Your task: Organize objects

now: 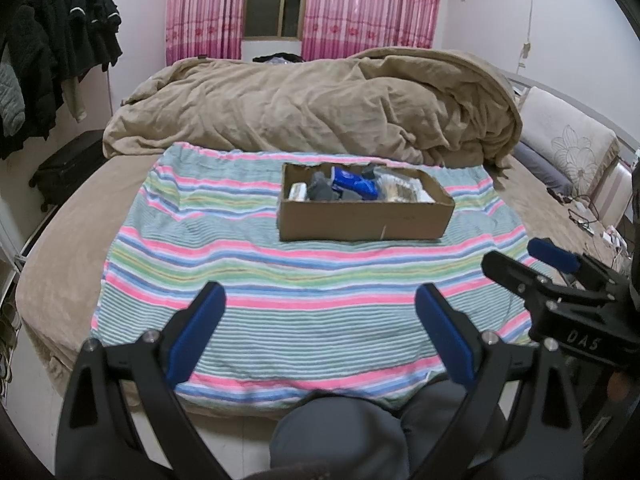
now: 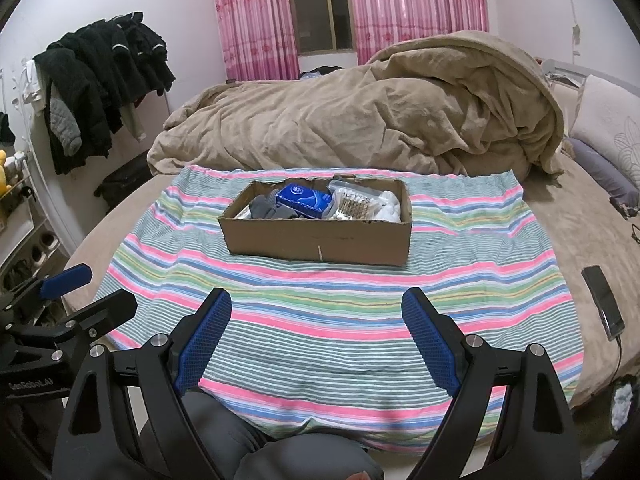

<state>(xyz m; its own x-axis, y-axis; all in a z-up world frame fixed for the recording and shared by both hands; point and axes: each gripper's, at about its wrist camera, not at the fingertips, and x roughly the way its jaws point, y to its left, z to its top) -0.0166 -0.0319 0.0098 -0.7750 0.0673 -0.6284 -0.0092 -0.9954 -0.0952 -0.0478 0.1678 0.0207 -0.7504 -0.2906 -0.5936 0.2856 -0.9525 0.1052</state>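
A filled box [image 1: 366,218] is seen far on the striped cloth [image 1: 280,280]; both grippers, left [image 1: 320,300] and right [image 2: 316,306], are held near, jaws wide, empty.

**Cloth, cardboard and plastic**

The box [image 2: 320,240] is matt brown cardboard on a ribbed, striped cloth [image 2: 320,320]. The blanket [image 2: 360,128] looks soft and fuzzy. A pack [image 2: 304,200] inside is glossy blue plastic. The curtains [image 2: 416,4] have a shiny pink sheen.

Both wrist cams look forward over bed edge, not near cardboard box [image 1: 366,212] [image 2: 318,224]; left cam sits left of right cam; both share box.
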